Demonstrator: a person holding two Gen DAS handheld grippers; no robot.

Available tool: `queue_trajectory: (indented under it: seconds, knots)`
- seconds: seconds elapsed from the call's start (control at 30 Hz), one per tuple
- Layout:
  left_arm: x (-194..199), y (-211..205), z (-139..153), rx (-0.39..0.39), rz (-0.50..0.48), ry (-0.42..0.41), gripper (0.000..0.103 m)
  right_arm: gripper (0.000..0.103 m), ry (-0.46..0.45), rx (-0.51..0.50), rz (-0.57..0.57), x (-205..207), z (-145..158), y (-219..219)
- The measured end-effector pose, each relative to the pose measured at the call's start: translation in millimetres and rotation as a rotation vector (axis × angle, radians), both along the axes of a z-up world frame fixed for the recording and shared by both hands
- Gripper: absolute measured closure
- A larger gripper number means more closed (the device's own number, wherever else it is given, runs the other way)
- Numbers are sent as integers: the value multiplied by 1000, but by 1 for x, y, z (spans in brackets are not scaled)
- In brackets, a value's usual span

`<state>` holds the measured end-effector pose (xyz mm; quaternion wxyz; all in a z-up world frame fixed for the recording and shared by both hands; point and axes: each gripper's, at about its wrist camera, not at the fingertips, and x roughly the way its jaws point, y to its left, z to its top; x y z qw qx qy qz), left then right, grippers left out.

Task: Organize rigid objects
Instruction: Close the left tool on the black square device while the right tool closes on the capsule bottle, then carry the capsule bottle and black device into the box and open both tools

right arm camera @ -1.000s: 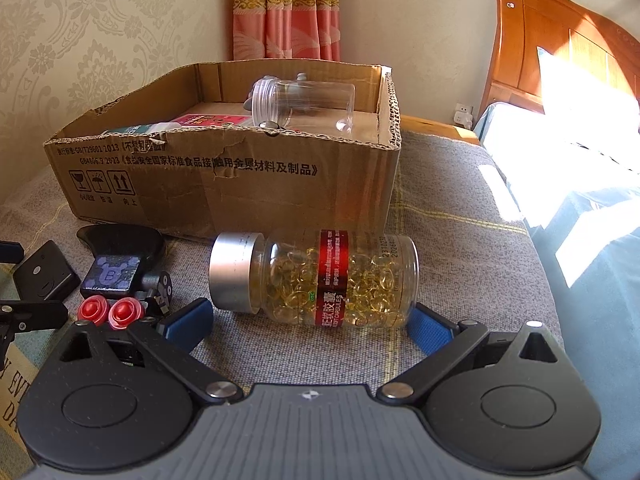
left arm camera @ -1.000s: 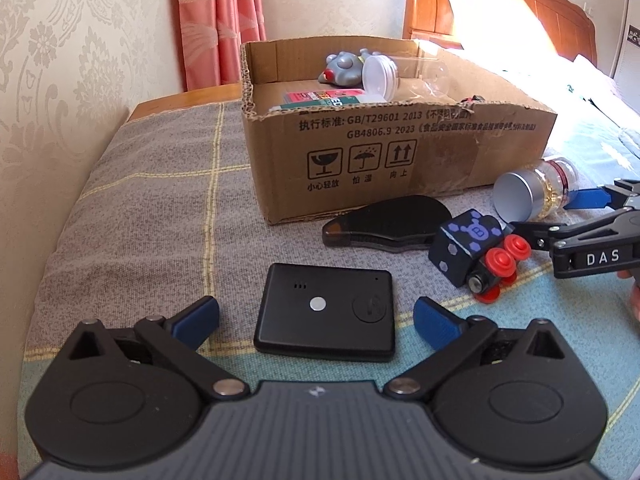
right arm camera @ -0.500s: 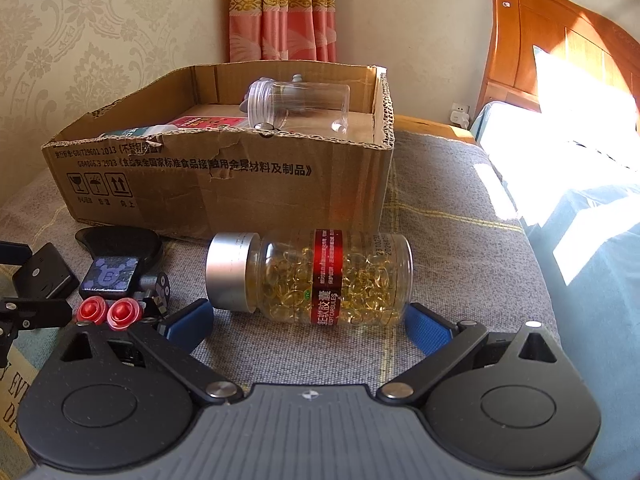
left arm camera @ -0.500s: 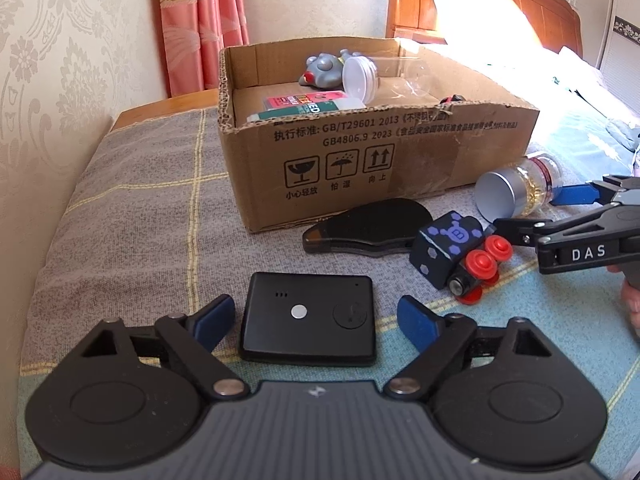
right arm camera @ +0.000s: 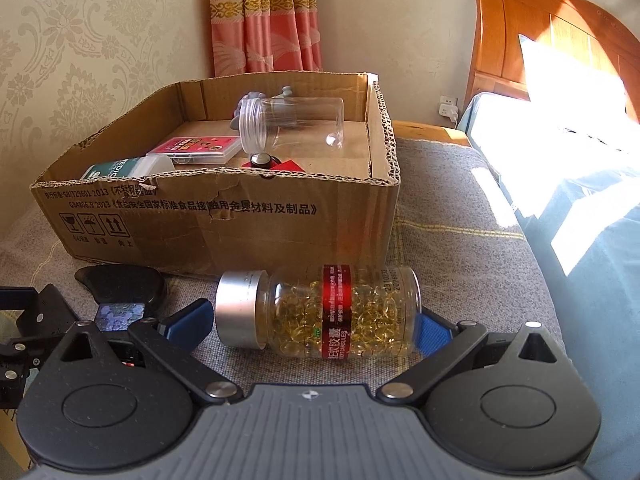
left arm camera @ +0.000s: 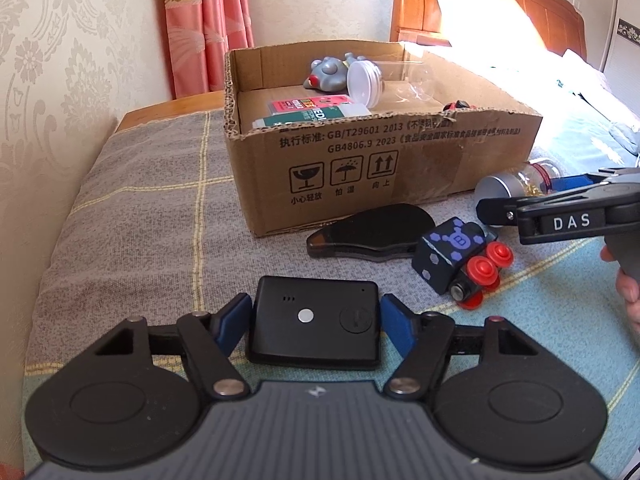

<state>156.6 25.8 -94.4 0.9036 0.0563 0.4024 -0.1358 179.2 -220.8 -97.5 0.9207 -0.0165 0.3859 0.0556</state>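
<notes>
Left wrist view: left gripper low over bedspread, jaws just closing in, black flat device square between blue pads. Pads at or just off its two short sides; firm contact not confirmable, so grip not yet counted. Device lies flat, long axis across the jaws, directly ahead of claw, no offset either way. Judged: nothing but further closing needed before lift.

Beyond device, right of centre: toy block w/ red wheels, then dark flat case against foot of cardboard box. Box open-topped, already holding grey toy, clear jar, packets. Lies straight ahead of left gripper, well apart.

Right wrist view: right gripper released, pads standing off both ends of capsule bottle. Bottle on its side on bedspread, long axis across the jaws, silver cap toward left pad, base near right pad. Span close to full jaw width; judged a tight fit lengthwise, risk of slipping off the cap end. Box just behind bottle, nearer to right gripper than to left.
</notes>
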Motion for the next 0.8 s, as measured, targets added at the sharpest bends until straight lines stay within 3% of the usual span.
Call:
queue_trajectory:
  seconds: [0.17,0.27,0.47,0.8]
  knots:
    - [1,-1,0,1,-5,-3,33,1,4,-12,-13,2,1,4]
    - [2,0,0,1,-32,-5,33,6,12,-35,-7,3,1,7]
    - [5,4,-1,-7,-98,-15,33,7,24,-40,10,0,2,6]
    - [3,3,5,-36,-96,31,34,7,36,-62,59,-5,7,8]
